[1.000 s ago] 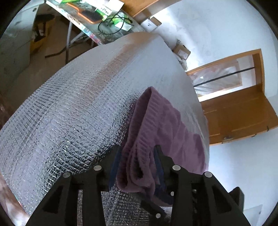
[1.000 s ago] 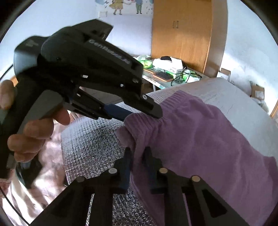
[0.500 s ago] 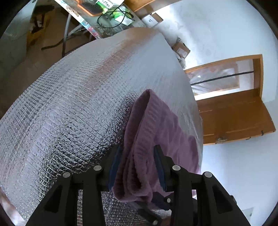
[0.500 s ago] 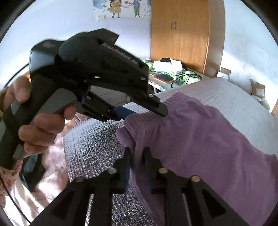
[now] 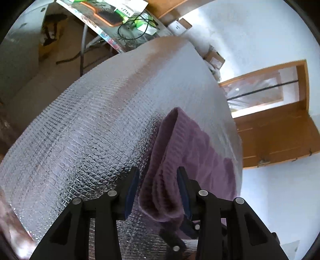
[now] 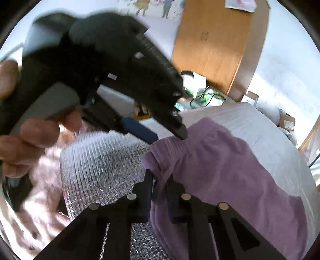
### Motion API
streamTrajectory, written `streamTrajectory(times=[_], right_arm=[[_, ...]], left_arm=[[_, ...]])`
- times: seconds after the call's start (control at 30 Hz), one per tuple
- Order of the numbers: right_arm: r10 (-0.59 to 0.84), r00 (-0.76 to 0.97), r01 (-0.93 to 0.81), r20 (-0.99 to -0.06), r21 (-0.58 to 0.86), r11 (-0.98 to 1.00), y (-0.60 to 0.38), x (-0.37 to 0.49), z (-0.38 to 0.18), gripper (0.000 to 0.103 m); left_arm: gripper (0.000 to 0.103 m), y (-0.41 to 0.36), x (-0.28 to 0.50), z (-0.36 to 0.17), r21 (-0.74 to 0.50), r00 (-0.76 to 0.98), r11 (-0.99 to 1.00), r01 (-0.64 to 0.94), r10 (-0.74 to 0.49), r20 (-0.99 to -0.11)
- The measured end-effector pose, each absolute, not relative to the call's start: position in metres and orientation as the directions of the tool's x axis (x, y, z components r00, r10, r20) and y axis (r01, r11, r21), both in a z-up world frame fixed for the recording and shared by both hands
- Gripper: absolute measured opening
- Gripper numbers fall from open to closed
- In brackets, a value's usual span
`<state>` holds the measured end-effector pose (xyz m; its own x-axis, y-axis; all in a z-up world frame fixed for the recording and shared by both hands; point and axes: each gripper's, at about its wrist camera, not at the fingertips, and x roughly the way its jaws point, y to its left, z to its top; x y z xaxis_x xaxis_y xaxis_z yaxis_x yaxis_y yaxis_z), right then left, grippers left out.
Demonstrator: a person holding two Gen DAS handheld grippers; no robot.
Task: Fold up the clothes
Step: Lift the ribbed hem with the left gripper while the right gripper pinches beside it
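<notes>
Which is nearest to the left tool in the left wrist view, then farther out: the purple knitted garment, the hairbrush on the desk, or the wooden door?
1. Purple knitted garment: bunched between the fingers of the left tool, lying on the silver foil mat.
2. Wooden door: past the mat's right edge.
3. Hairbrush: on the cluttered desk beyond the mat's far end, upper left.

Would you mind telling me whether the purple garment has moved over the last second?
No. In the left wrist view, the purple garment has its raised fold where it was, level with the lower left of the wooden door frame.
</notes>
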<state>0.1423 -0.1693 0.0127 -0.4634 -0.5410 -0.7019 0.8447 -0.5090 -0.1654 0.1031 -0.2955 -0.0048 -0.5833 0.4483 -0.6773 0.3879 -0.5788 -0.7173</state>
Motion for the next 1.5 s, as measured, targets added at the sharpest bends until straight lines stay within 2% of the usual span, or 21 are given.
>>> streamTrajectory(times=[0.27, 0.5, 0.7, 0.8, 0.87, 1.23, 1.5], right_arm=[[-0.604, -0.481, 0.839, -0.635, -0.132, -0.529, -0.151, 0.146, 0.027, 0.011], [-0.616, -0.484, 0.843, -0.621, -0.140, -0.520, -0.151, 0.156, 0.030, 0.011], [-0.625, -0.476, 0.849, -0.619, -0.141, -0.509, -0.143, 0.151, 0.028, 0.011], [-0.623, -0.478, 0.849, -0.620, -0.145, -0.507, -0.143, 0.148, 0.028, 0.011], [-0.620, -0.475, 0.848, -0.624, -0.137, -0.512, -0.143, 0.147, 0.028, 0.011], [-0.635, -0.440, 0.859, -0.635, -0.089, -0.505, -0.157, 0.141, 0.039, 0.011], [-0.690, -0.426, 0.876, -0.585, -0.075, -0.477, -0.165, 0.138, 0.055, 0.011]], left_arm=[[0.051, -0.299, 0.099, -0.014, -0.793, -0.567, -0.471, 0.387, 0.556, -0.607], [0.051, -0.299, 0.093, -0.019, -0.813, -0.572, -0.425, 0.397, 0.578, -0.582], [0.045, -0.295, 0.080, -0.020, -0.819, -0.569, -0.431, 0.379, 0.589, -0.574], [0.028, -0.297, 0.080, -0.027, -0.827, -0.567, -0.409, 0.386, 0.602, -0.562], [0.022, -0.299, 0.086, -0.030, -0.825, -0.567, -0.417, 0.382, 0.599, -0.565], [0.019, -0.312, 0.105, -0.010, -0.796, -0.607, -0.490, 0.354, 0.527, -0.595], [0.019, -0.306, 0.105, 0.026, -0.777, -0.650, -0.548, 0.310, 0.474, -0.594]])
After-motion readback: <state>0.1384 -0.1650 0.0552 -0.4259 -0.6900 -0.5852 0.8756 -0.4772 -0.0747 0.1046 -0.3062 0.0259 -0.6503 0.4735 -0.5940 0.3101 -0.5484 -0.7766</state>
